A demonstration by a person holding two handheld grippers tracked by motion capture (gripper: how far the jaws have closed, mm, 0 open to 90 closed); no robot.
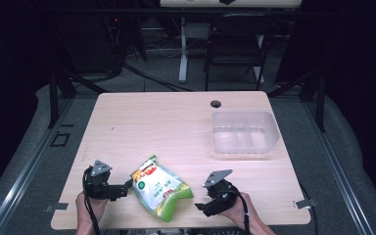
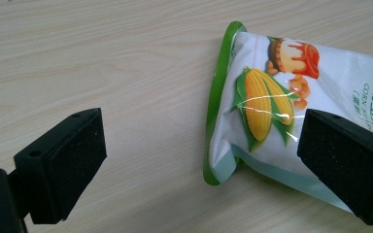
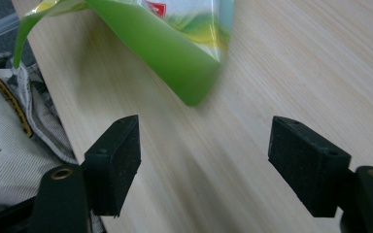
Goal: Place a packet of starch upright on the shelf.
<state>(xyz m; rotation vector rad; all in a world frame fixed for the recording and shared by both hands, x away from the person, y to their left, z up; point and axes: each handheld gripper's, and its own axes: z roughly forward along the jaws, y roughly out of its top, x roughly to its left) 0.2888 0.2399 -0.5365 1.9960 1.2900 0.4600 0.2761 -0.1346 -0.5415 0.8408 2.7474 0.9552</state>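
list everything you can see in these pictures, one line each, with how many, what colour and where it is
corn starch pouch: one, white and green with a corn cob picture, lying flat near the table's near edge, between the two grippers
plastic container: one, clear, with compartments, far right part of the table
table: one, light wood, a dark round hole near its far edge
folding chair: one, black, on the floor beyond the table
left gripper: one, black with a grey plate on top, jaws open, one jaw beside the pouch's corner
right gripper: one, black with a grey plate, jaws open over bare table, apart from the pouch
hands: two, at the table's near edge, each holding a gripper
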